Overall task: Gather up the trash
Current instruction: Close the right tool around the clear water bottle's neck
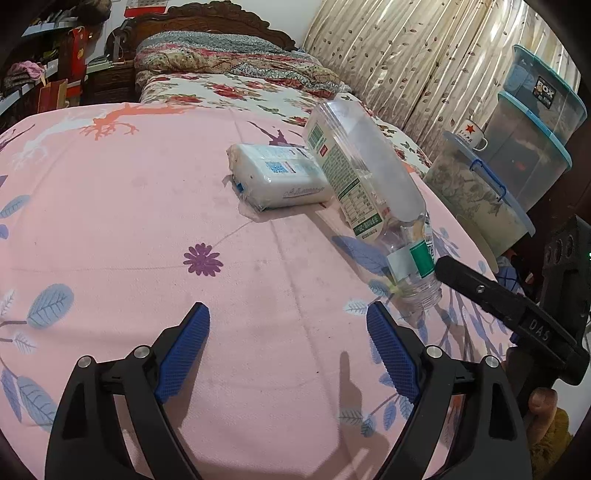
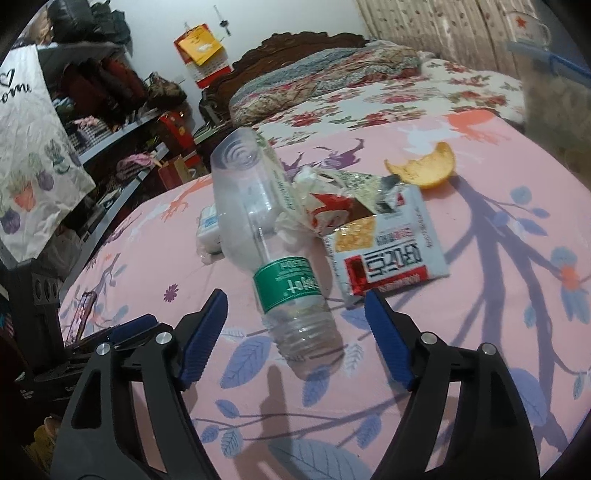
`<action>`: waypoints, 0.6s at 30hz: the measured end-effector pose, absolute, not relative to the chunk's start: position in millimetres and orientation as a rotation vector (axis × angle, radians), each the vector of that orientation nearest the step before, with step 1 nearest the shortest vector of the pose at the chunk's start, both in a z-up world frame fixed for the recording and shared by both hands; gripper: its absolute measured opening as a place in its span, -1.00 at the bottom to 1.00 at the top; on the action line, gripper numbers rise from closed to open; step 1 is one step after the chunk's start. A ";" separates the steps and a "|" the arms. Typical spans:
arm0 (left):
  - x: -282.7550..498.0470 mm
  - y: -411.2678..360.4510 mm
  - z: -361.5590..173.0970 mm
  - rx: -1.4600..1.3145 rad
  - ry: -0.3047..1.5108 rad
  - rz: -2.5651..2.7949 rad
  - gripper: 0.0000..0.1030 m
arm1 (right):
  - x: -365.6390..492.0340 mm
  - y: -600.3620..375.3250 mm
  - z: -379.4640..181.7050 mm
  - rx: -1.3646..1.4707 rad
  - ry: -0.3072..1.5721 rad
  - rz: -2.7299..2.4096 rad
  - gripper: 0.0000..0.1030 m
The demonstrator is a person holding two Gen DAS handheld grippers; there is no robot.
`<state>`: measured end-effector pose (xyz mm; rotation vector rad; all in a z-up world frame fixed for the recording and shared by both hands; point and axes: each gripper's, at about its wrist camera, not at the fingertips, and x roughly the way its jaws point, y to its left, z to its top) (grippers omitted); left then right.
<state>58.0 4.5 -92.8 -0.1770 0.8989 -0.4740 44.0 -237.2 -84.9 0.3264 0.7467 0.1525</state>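
At 12 o'clock between my right gripper's (image 2: 295, 328) open, untouching jaws, the tilted bottle (image 2: 275, 258) may roll off the wrapper (image 2: 384, 251) if nudged; my left gripper (image 1: 288, 343) gapes empty.

Pink bedsheet (image 2: 461, 369) printed with blue leaves and purple branches. Clear plastic bottle (image 2: 273, 236) banded by green label. White, red and black snack wrapper (image 2: 388, 254). Orange peel (image 2: 424, 168). White tissue pack (image 1: 280, 177) with blue print. Blue-padded black grippers: left gripper (image 1: 288, 332), right gripper (image 2: 295, 321).

Carved wooden headboard (image 1: 207, 18), leaf-print curtains (image 1: 406, 55), cluttered shelves (image 2: 110, 110).
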 end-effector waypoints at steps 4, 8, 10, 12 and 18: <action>58.0 4.5 -92.8 -0.179 0.898 -0.474 0.61 | 50.0 -228.5 -88.3 0.305 0.762 0.171 0.50; 57.6 3.7 -92.4 -0.181 0.898 -0.475 0.61 | 56.6 -221.4 -90.0 0.278 0.770 0.172 0.50; 57.8 4.0 -92.6 -0.180 0.898 -0.475 0.61 | 60.3 -220.2 -91.2 0.272 0.776 0.172 0.50; 57.7 3.8 -92.7 -0.180 0.898 -0.475 0.62 | 62.1 -217.9 -91.8 0.268 0.779 0.173 0.50; 57.3 2.8 -92.5 -0.179 0.898 -0.474 0.63 | 67.5 -214.1 -94.7 0.249 0.789 0.178 0.48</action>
